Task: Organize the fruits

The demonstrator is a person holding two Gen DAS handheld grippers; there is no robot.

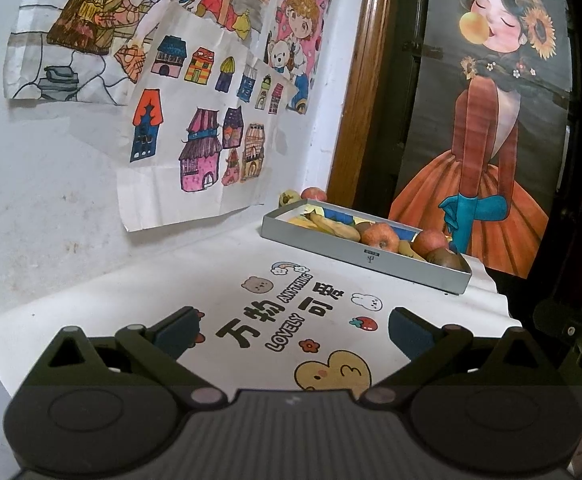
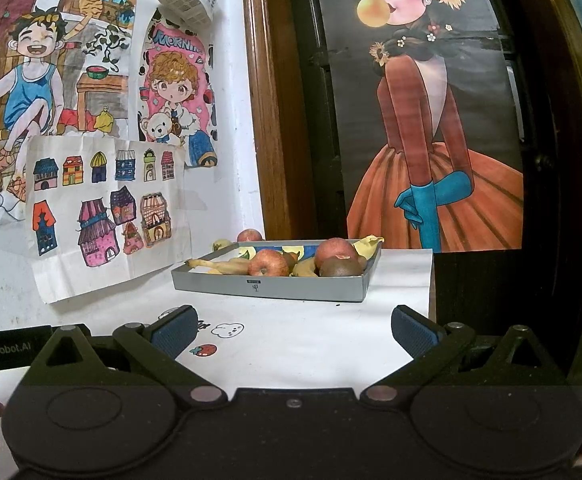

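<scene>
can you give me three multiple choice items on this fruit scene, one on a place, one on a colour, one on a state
1. Where do the two loose fruits outside the shallow grey metal tray lie?
A. behind it, by the wall
B. in front of it
C. on the floor

2. What colour are the gripper finger pads?
A. red
B. blue
C. white

3. How does the right gripper stand?
A. shut on a banana
B. shut, empty
C. open, empty

Answers: 1 A, the red apple and yellowish fruit sit beyond the tray's far edge. 2 B, the pads show blue. 3 C, its fingers stand wide apart with only the white printed tablecloth between.
</scene>
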